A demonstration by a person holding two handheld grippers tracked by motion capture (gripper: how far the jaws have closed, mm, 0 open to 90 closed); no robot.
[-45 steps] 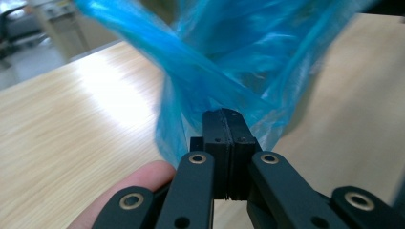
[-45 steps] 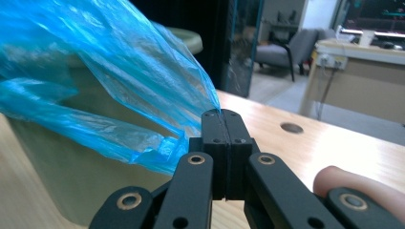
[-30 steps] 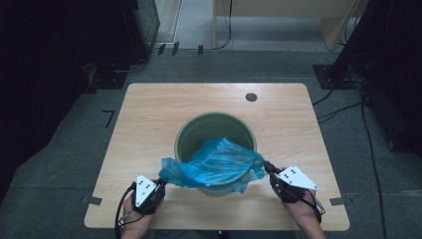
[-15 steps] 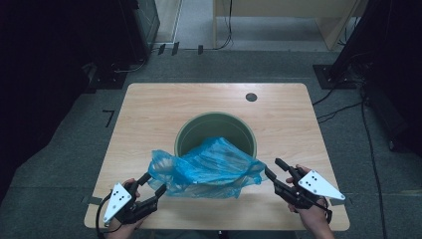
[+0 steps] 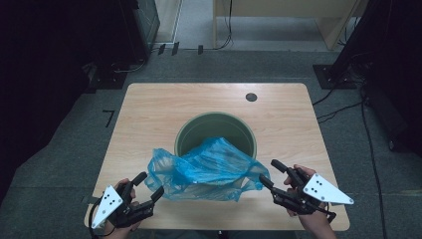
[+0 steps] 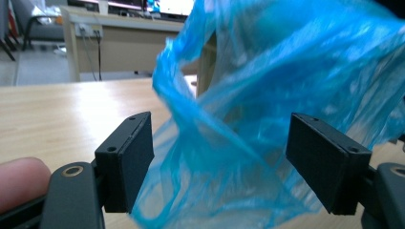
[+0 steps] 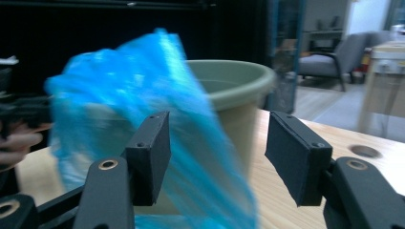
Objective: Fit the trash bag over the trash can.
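A crumpled blue plastic bag (image 5: pixel 204 172) lies loose over the front rim of a round green bin (image 5: pixel 215 124), which sits in the middle of the wooden table (image 5: pixel 149 112). My left gripper (image 5: pixel 150 182) is open at the bag's near-left corner. In the left gripper view the bag (image 6: pixel 267 95) billows just beyond the spread jaws of the left gripper (image 6: pixel 222 143). My right gripper (image 5: pixel 267 170) is open at the bag's near-right edge. Past the right gripper (image 7: pixel 217 157) I see the bag (image 7: pixel 129 95) against the bin (image 7: pixel 234 81).
A small dark round hole (image 5: pixel 251 97) marks the table's far right. Both hands rest near the table's front edge. Dark cabinets (image 5: pixel 59 59) stand to the left, and cables (image 5: pixel 343 107) run over the floor to the right.
Both grippers have opened, let go of the bag and drawn apart toward the front corners. The bag has sagged down onto the bin's front rim and the table.
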